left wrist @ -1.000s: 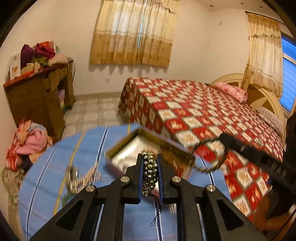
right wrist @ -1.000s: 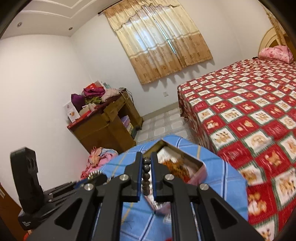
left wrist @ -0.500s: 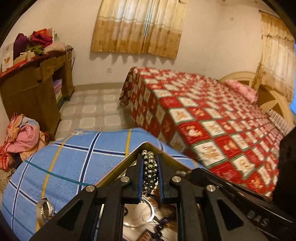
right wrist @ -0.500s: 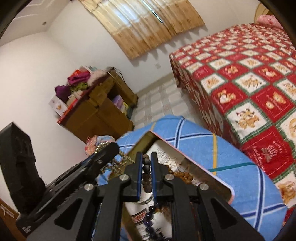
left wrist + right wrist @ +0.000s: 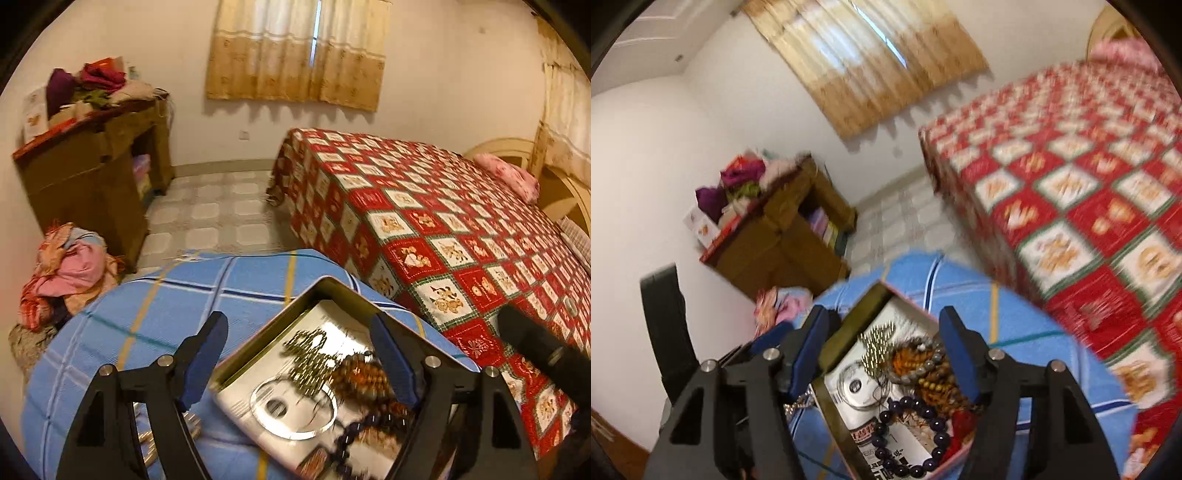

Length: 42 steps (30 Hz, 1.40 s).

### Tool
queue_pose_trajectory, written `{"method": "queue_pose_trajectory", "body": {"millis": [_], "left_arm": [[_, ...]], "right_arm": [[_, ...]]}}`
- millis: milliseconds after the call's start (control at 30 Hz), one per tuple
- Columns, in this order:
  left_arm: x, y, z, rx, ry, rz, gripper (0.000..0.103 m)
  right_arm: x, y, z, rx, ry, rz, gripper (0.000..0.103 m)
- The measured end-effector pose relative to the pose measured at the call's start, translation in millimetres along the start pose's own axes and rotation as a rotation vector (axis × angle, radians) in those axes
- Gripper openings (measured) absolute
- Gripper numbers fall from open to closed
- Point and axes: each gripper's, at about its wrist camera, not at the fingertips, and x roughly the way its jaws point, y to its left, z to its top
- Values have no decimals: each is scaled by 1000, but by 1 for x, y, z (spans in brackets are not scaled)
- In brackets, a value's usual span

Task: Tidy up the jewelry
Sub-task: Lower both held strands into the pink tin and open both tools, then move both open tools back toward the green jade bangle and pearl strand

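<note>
Item: beaded bracelets [image 5: 916,369] in tin [image 5: 846,332] between your spread, empty left tongs [image 5: 299,362] and right tongs [image 5: 882,350]; light, limp, slippery, so you pinch across the strand.

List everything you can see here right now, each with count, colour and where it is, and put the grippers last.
Jewelry box: one, gold-walled, open, on the blue cloth.
Purple bead bracelet: one, dark purple, near end of the box.
Grey bead bracelet: one, grey, middle of the box.
Brown bead strands: count unclear, orange-brown, right side of the box.
Gold spiky piece: one, gold, far part of the box.
Silver bangle: one, silver, on the white liner in the box.
Blue checked cloth: one, under the box.
Bed: one, red-and-white checked cover, right.
Pink pillow: one, head of the bed.
Wooden desk: one, brown, left wall, clothes piled on top.
Curtain: tan, far wall.
Left gripper: black, open, above the box.
Right gripper: black, open, above the box.
</note>
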Motion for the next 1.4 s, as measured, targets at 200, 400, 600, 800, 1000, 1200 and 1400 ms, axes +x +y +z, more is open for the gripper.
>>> {"method": "queue_pose_trajectory", "body": {"millis": [200, 400, 600, 800, 1000, 1200, 1400], "left_arm": [[-58, 22, -39, -39, -45, 117, 79], [-97, 31, -94, -15, -33, 256, 79], [-120, 35, -131, -10, -5, 330, 79], [-134, 37, -150, -14, -6, 364, 79], [-145, 38, -160, -32, -11, 406, 79], [-151, 44, -167, -46, 1, 447, 79], [-151, 51, -172, -65, 24, 468, 79]], "right_arm": [[-54, 19, -32, -37, -94, -35, 67], [-64, 39, -95, -114, -16, -69, 67], [-73, 44, -127, -107, 51, -62, 67], [-88, 54, -139, -130, 54, -62, 71], [-94, 62, -145, -156, 48, -60, 72], [-99, 72, -146, -182, 28, -52, 72], [-92, 74, -155, -186, 64, -52, 72]]}}
